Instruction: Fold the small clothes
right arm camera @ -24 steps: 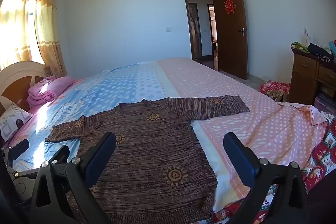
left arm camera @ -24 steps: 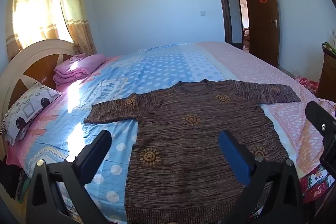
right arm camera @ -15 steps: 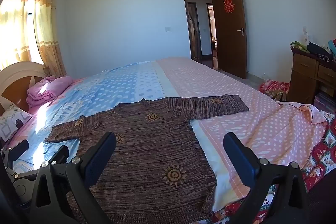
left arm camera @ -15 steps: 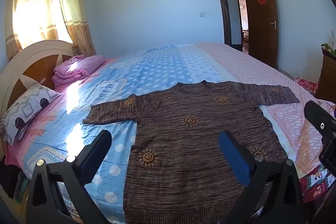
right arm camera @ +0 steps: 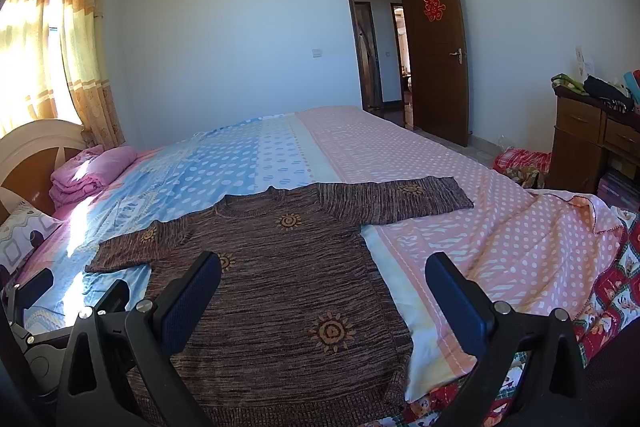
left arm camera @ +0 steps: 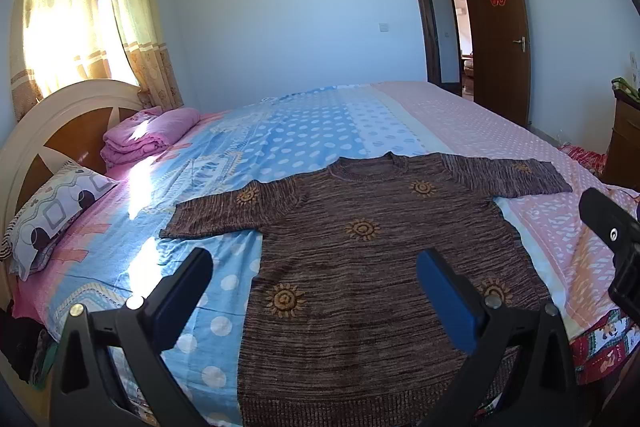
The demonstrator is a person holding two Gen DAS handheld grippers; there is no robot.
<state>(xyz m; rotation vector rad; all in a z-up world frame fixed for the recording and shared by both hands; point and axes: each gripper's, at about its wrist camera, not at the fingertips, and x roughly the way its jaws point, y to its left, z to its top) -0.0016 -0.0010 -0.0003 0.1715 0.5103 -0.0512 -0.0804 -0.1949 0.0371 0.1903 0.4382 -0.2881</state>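
A brown knit sweater (left arm camera: pixel 372 259) (right arm camera: pixel 280 283) with orange sun motifs lies flat on the bed, collar away from me, both sleeves spread out sideways. My left gripper (left arm camera: pixel 316 287) hovers open over the sweater's lower left part, nothing between its fingers. My right gripper (right arm camera: pixel 324 291) hovers open above the lower right part and hem side, also holding nothing. A part of the right gripper shows at the right edge of the left wrist view, and the left gripper shows at the lower left of the right wrist view.
The bed's sheet (left arm camera: pixel 304 131) is blue and pink with dots. A folded pink blanket (left arm camera: pixel 148 131) and a patterned pillow (left arm camera: pixel 56 215) lie by the headboard (left arm camera: pixel 60 119). A wooden dresser (right arm camera: pixel 592 143) stands at the right, an open brown door (right arm camera: pixel 440 51) beyond the bed.
Both views have shifted only slightly; the sweater sits a little lower and nearer in the left wrist view. Both grippers stay wide open.
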